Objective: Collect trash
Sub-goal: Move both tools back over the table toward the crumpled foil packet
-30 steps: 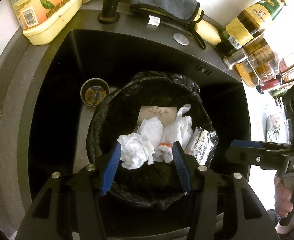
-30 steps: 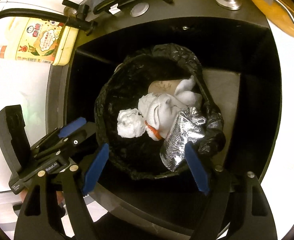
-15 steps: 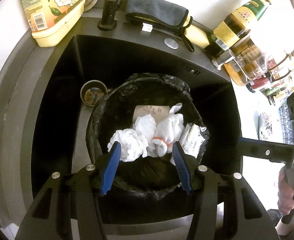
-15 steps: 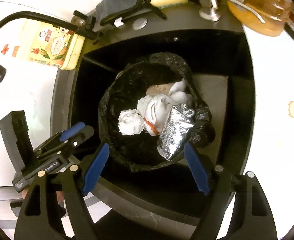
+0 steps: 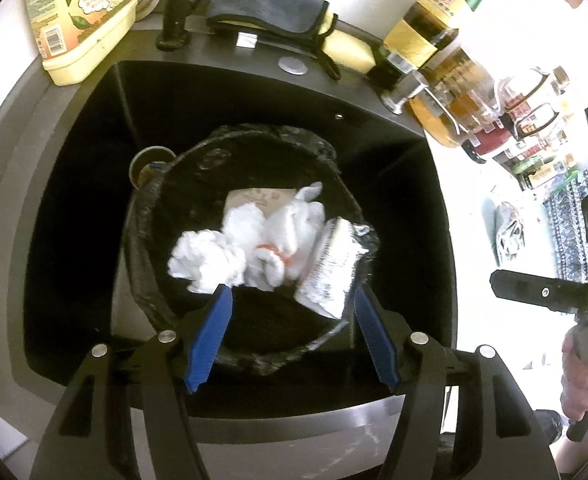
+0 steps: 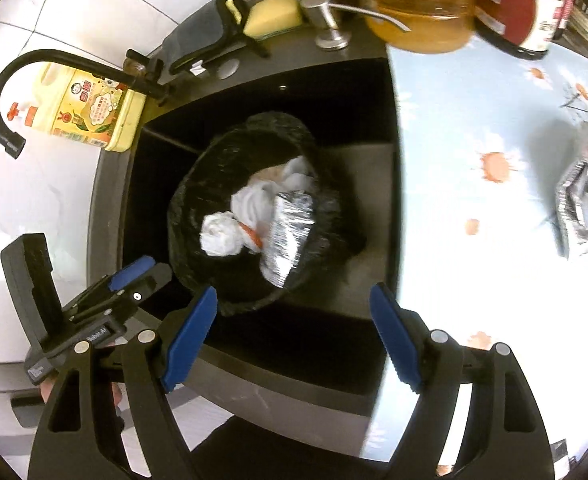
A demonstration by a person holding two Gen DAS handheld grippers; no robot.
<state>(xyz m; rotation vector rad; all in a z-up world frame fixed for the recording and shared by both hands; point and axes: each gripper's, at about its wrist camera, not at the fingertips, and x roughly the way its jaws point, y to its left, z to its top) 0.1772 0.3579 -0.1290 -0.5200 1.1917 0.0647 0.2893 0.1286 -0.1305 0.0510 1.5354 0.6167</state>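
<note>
The bin (image 5: 150, 240) is round, lined w/ a black crinkled plastic bag (image 6: 198, 200), glossy at the rim, and stands inside the black square sink (image 5: 78, 208). In the bin lies the trash: a crumpled white paper ball (image 5: 204, 258), a soft white cloth-like piece w/ an orange band (image 5: 290, 228), a tan paper cup (image 5: 254, 200) half hidden behind, and a shiny silver foil wrapper (image 5: 330, 268), flat and wrinkled, leaning on the bin's right edge. One more silver foil wrapper (image 6: 584, 208) lies on the flowered countertop (image 6: 474, 128), well apart from the sink.

Left gripper (image 5: 290, 300) hovers above the bin's near side, blue pads wide apart, holding nothing. Right gripper (image 6: 294, 292) is also spread wide and has nothing between the pads, over the sink's front-right corner.

Behind the sink: a yellow detergent bottle (image 5: 82, 16), a grey cloth (image 5: 270, 8), a black curved faucet (image 6: 50, 80).
</note>
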